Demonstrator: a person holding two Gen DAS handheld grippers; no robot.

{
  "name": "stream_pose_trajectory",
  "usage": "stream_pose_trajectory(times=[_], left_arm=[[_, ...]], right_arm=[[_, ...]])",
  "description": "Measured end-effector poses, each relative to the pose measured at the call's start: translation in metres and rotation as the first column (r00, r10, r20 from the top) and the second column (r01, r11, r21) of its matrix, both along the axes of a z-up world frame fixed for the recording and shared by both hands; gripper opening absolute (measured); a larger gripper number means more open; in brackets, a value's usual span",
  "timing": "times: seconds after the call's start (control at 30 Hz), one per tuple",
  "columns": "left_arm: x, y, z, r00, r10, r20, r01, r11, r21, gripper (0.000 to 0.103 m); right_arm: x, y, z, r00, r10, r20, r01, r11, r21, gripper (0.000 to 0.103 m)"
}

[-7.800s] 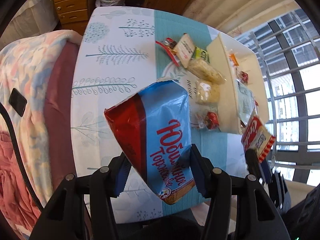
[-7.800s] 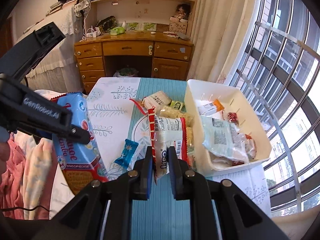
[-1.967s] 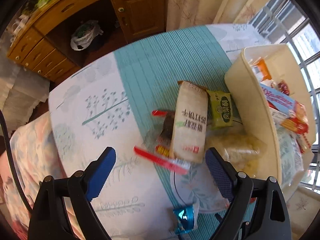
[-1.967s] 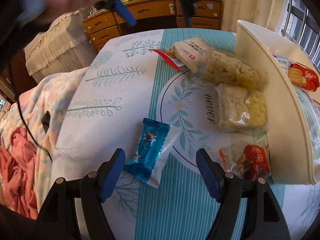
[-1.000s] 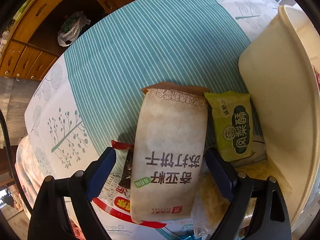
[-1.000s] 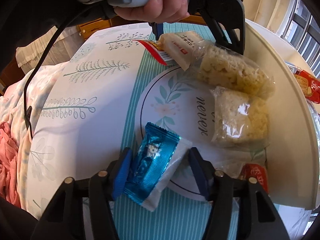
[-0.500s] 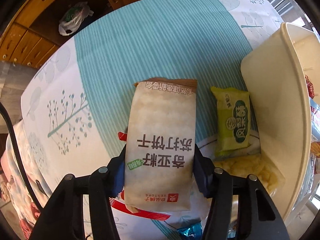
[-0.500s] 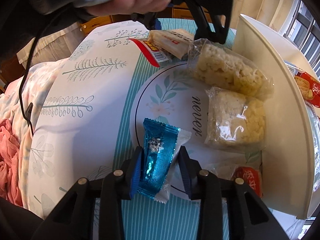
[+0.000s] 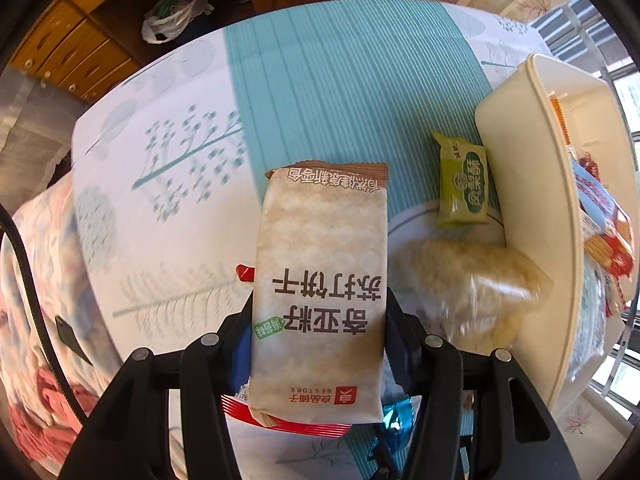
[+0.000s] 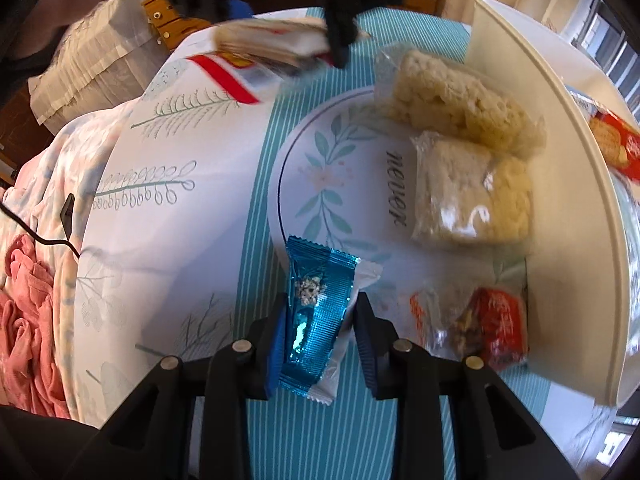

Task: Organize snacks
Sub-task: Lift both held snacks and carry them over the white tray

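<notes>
A beige cracker pack (image 9: 322, 248) hangs above the table between the pads of my left gripper (image 9: 320, 320), whose jaws are closing on it. Under it lies a red-striped packet (image 9: 288, 424). In the right wrist view, a blue foil snack packet (image 10: 316, 280) stands between the pads of my right gripper (image 10: 320, 308), whose jaws are also closing. Two clear rice-puff packs (image 10: 456, 92) (image 10: 472, 192) and a red wrapped sweet (image 10: 496, 328) lie beside the cream bin (image 10: 560, 140). A green packet (image 9: 464, 184) lies against the bin's wall (image 9: 532, 200).
The bin holds several snack packs (image 9: 604, 232). Flowered bedding (image 10: 52, 220) with a black cable lies along the table's left edge. Wooden drawers (image 9: 80, 60) and a plastic bag (image 9: 172, 12) on the floor are beyond the far edge.
My left gripper closed on the cracker pack and raised it off the table. My right gripper narrowed onto the blue packet, which now stands more upright.
</notes>
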State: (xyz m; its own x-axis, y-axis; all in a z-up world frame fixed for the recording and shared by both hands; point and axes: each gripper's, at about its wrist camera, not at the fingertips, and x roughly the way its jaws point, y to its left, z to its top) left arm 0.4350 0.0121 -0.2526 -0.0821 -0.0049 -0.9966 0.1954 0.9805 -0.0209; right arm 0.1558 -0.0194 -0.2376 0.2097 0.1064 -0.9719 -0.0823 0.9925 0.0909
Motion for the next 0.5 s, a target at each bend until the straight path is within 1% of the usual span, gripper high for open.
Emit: stream_pose_trajectory(times=[0.17, 0.33, 0.5], left_arm=[[-0.019, 0.021, 0.019, 0.999, 0.037, 0.008, -0.037, 0.999, -0.017, 0.053], [-0.059, 0.047, 0.041, 0.998, 0.070, 0.011, -0.069, 0.997, -0.039, 0.053], [-0.100, 0.071, 0.063, 0.995, 0.097, 0.011, -0.097, 0.994, -0.051, 0.053]], right_arm=[[-0.015, -0.004, 0.007, 0.999, -0.028, -0.038, 0.029, 0.999, 0.024, 0.031], [-0.034, -0.008, 0.016, 0.992, -0.081, -0.097, 0.089, 0.993, 0.075, 0.031], [-0.055, -0.007, 0.033, 0.987, -0.111, -0.118, 0.122, 0.989, 0.087, 0.031]])
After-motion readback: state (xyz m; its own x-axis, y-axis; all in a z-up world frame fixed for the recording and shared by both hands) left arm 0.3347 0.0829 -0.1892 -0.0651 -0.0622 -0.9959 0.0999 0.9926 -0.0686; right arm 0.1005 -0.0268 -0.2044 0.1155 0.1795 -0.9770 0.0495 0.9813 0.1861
